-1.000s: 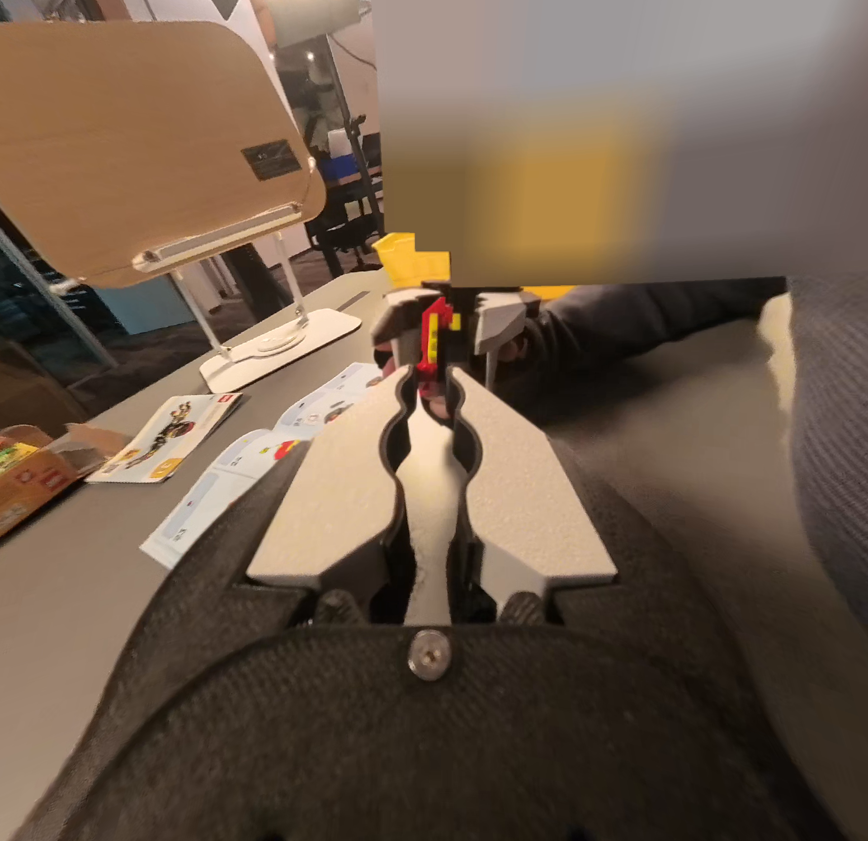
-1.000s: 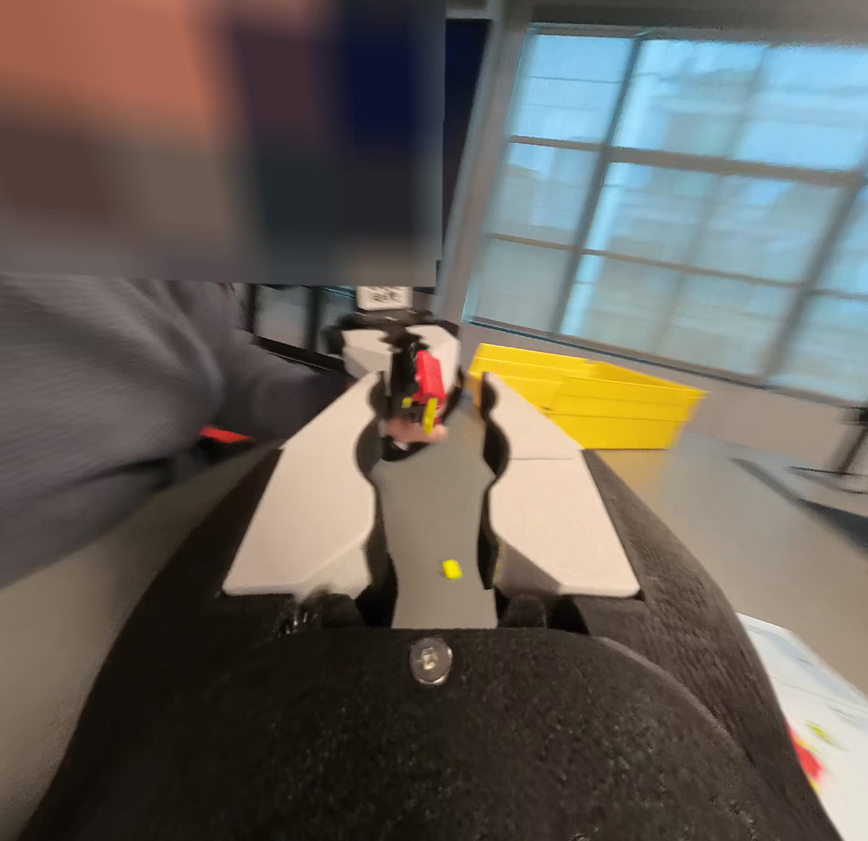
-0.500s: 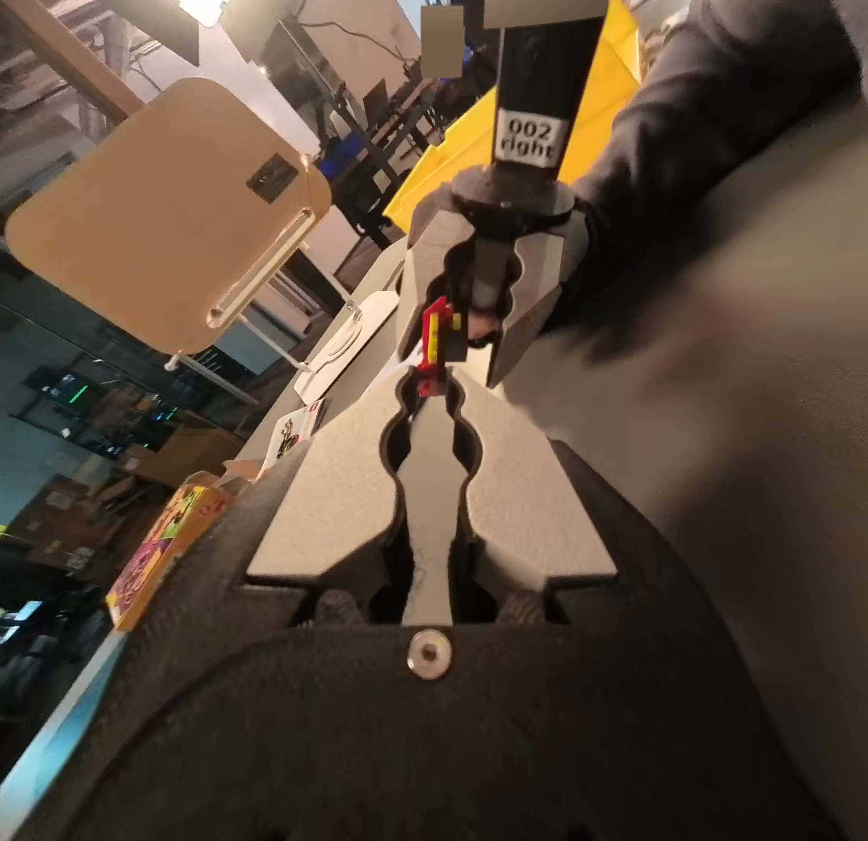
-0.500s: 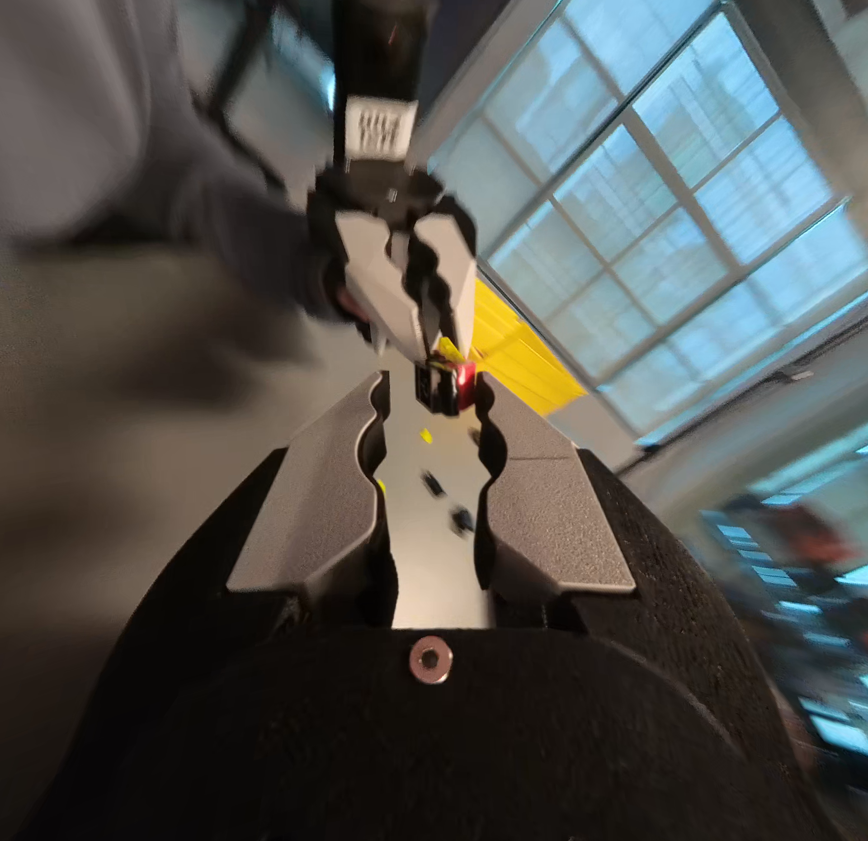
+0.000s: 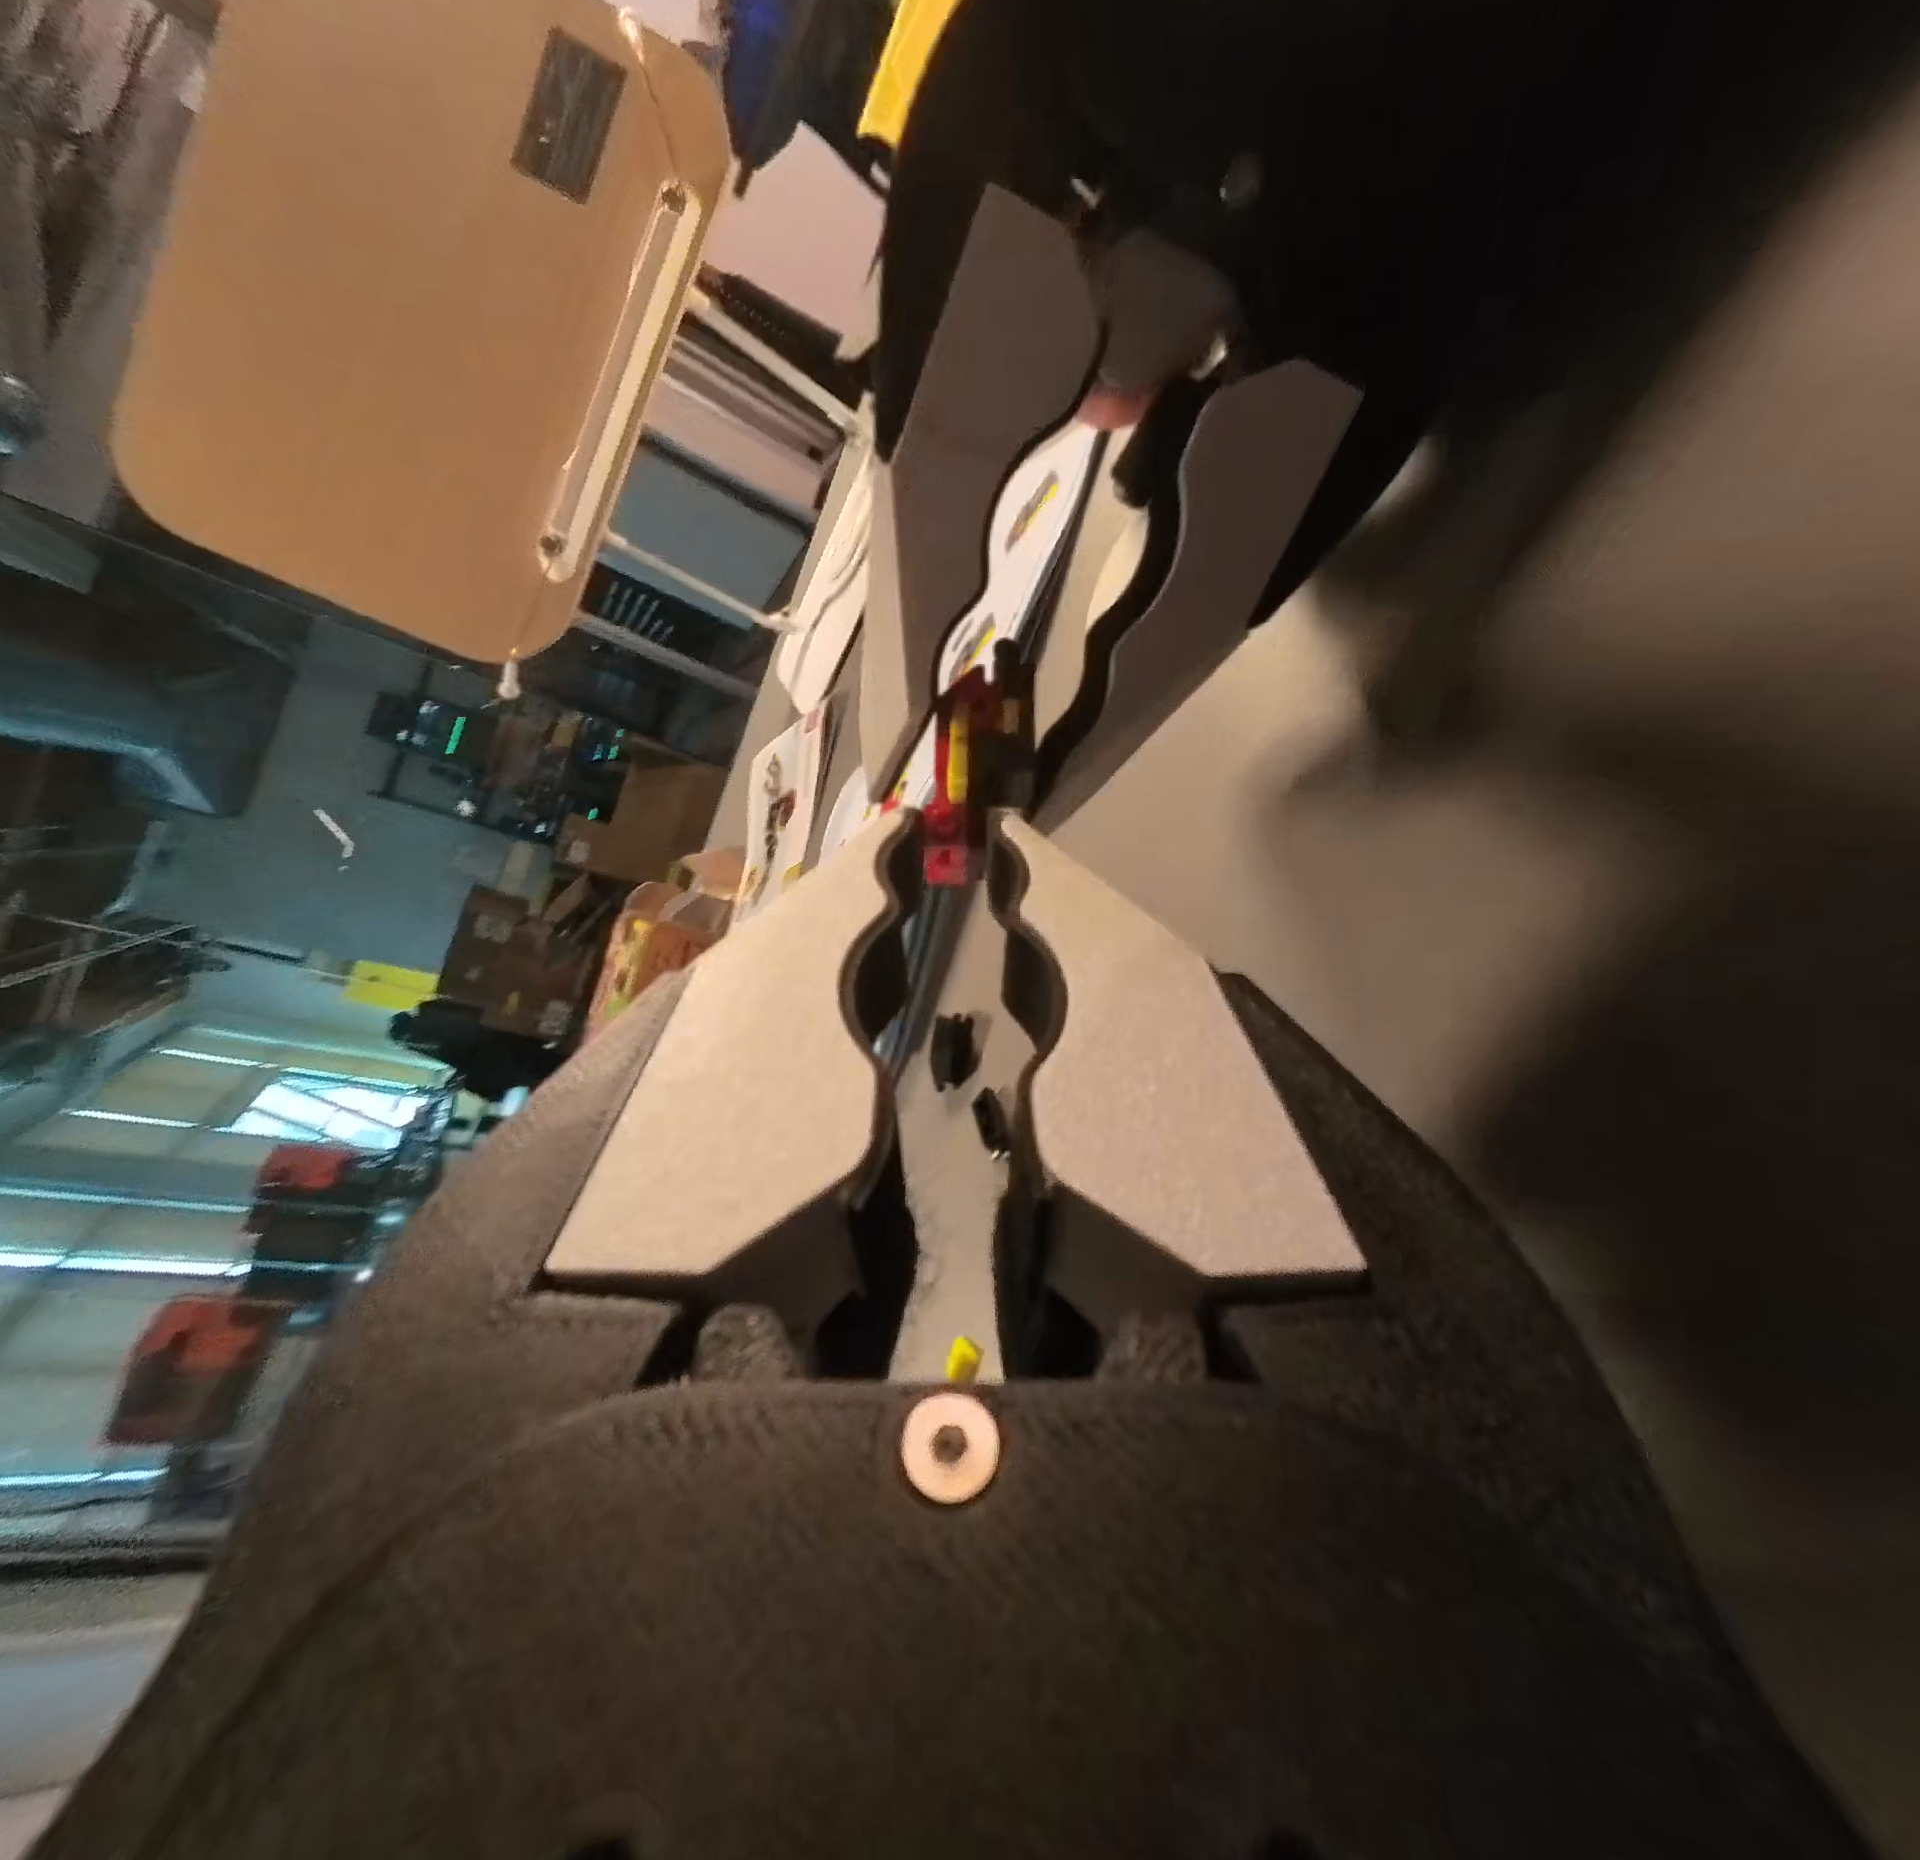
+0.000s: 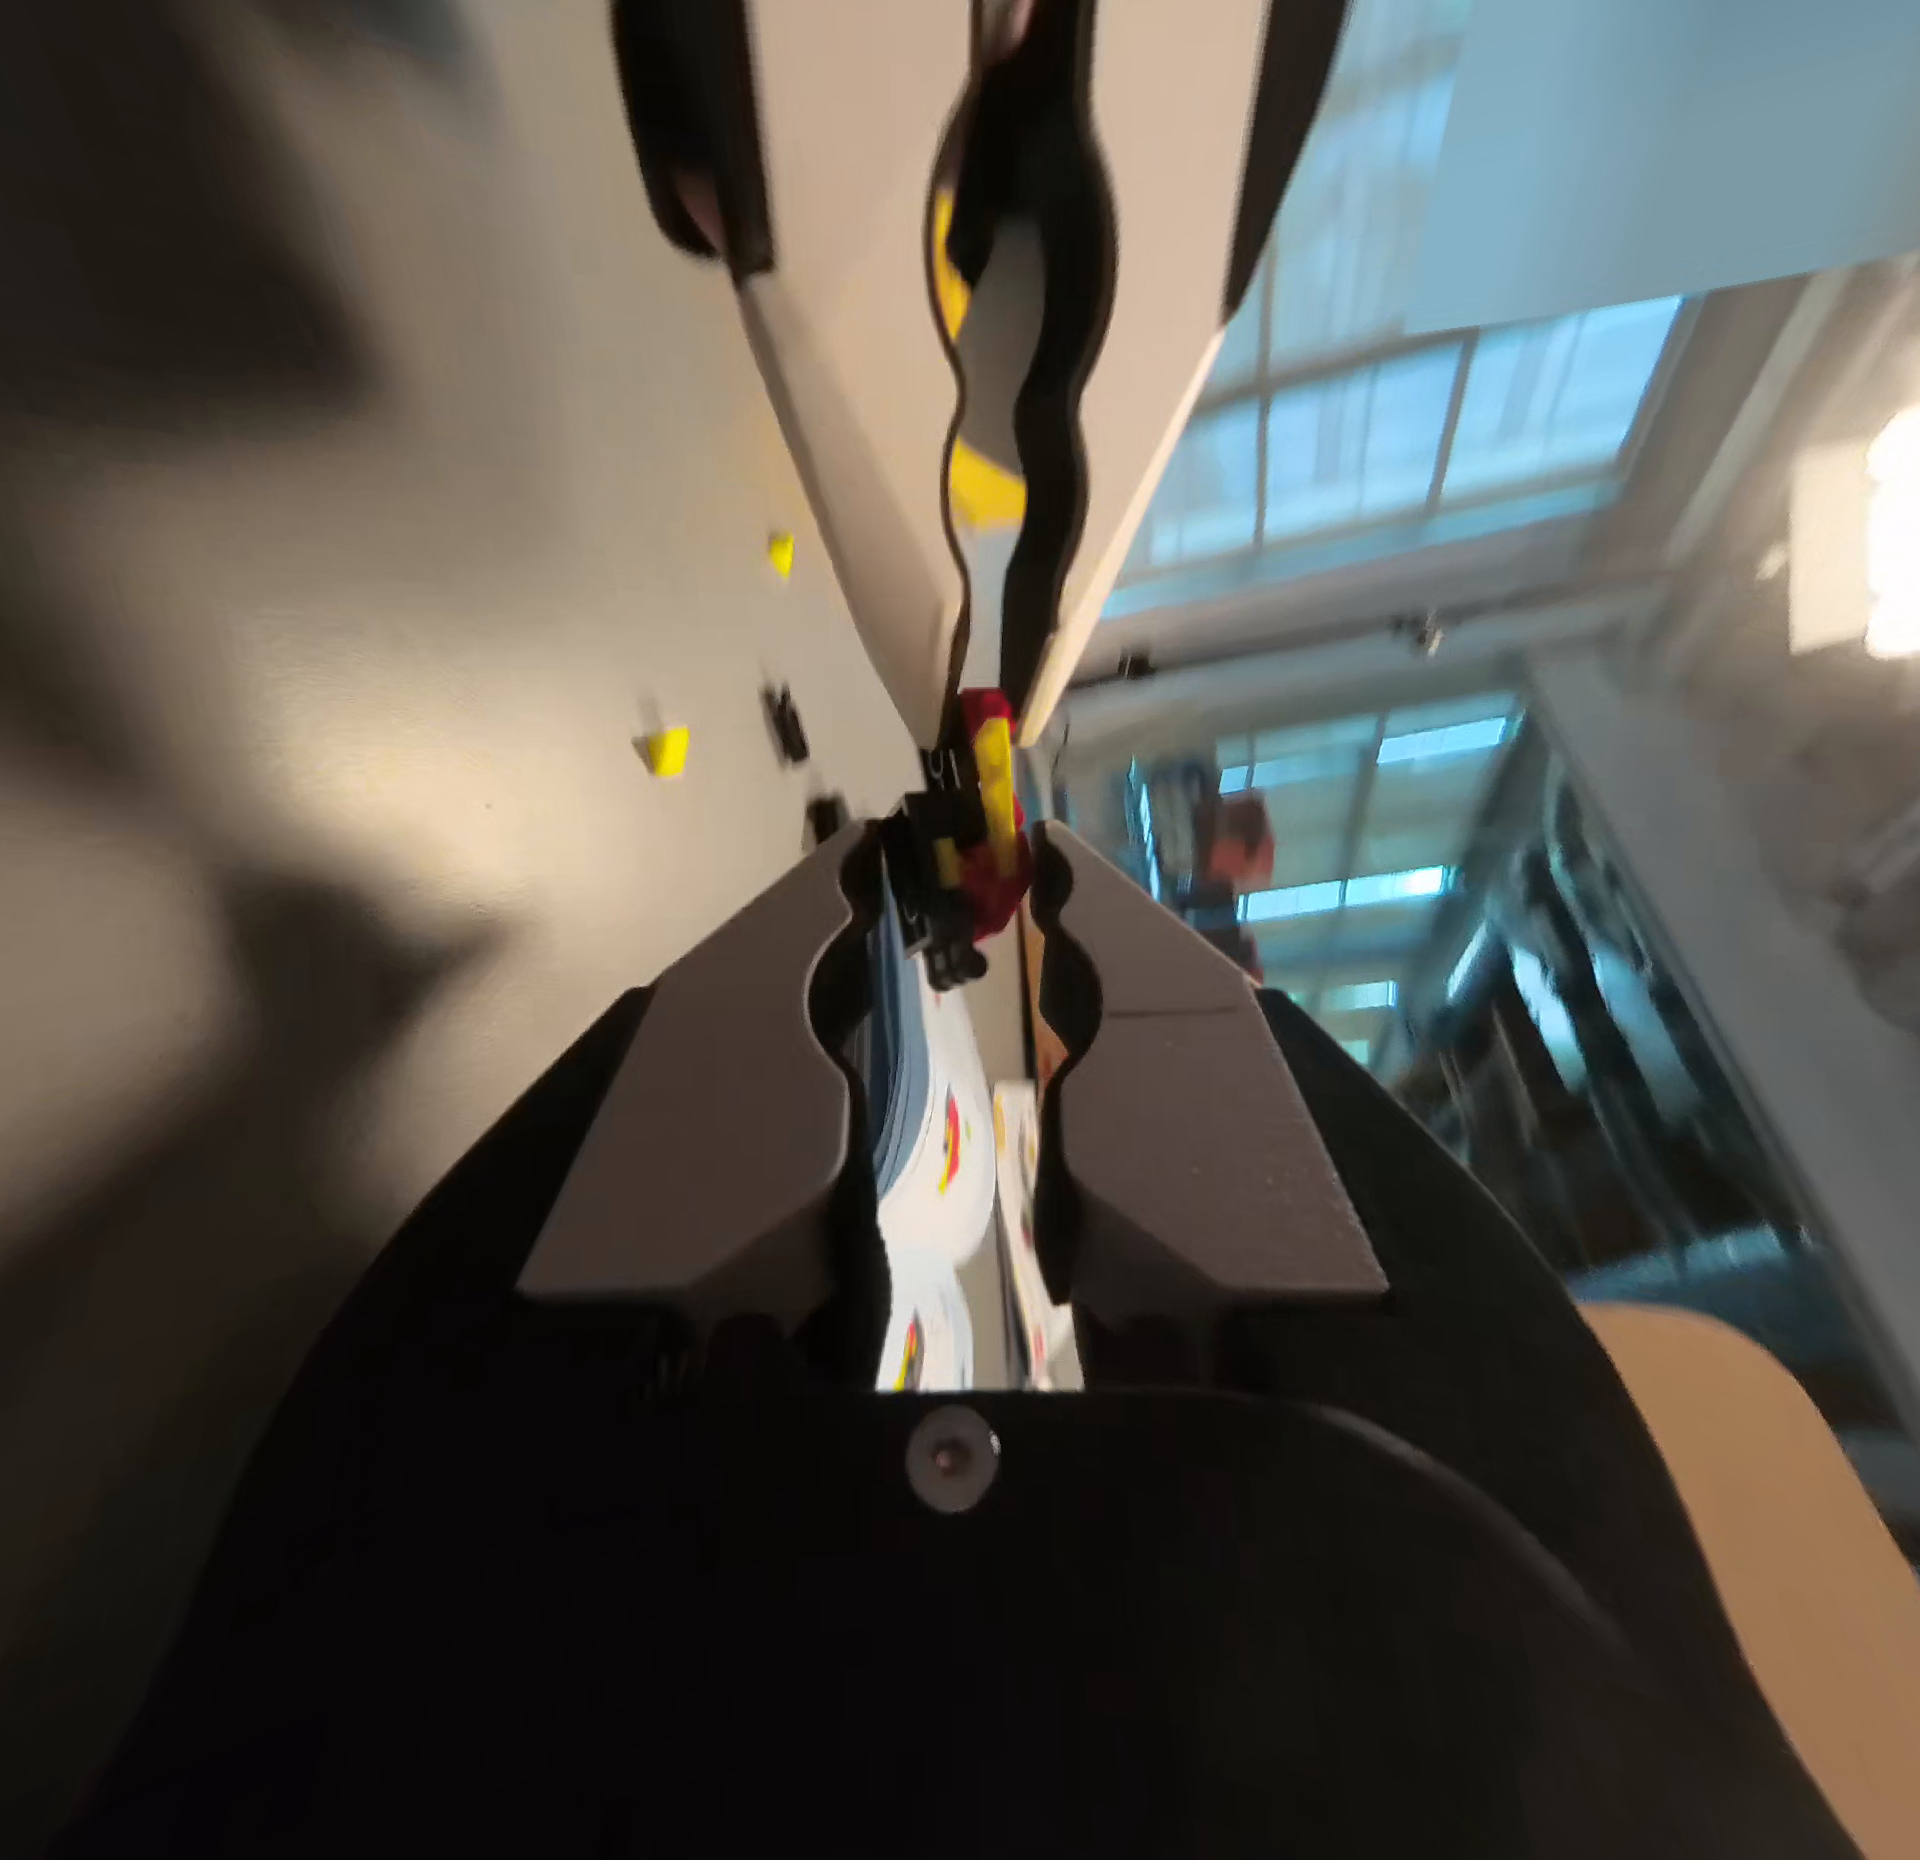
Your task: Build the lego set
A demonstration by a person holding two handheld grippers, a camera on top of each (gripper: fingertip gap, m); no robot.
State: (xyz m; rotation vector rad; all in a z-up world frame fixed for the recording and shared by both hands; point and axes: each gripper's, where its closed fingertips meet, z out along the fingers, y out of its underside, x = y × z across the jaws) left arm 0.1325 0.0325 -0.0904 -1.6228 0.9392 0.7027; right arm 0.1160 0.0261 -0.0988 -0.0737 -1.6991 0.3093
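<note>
A small red, yellow and black lego assembly (image 5: 961,771) is held in the air between my two grippers, which face each other tip to tip. My left gripper (image 5: 951,839) is shut on the assembly's red end. In the left wrist view my right gripper (image 5: 971,787) comes in from above, its fingertips on either side of the assembly. In the right wrist view my right gripper (image 6: 956,849) is closed on the assembly (image 6: 971,844), black side against one finger and red side against the other. The left gripper (image 6: 982,714) reaches in from above there.
Both views are strongly rolled and blurred. Loose yellow pieces (image 6: 663,748) and black pieces (image 6: 787,724) lie on the grey table (image 6: 468,615). Instruction booklets (image 6: 935,1166) lie below the grippers. A wooden stand (image 5: 416,304), a cardboard box (image 5: 665,937) and a yellow bin (image 5: 914,34) stand farther off.
Both grippers have rolled hard and come closer together. My right gripper, open beside the assembly before, has narrowed onto it. My left gripper keeps its hold.
</note>
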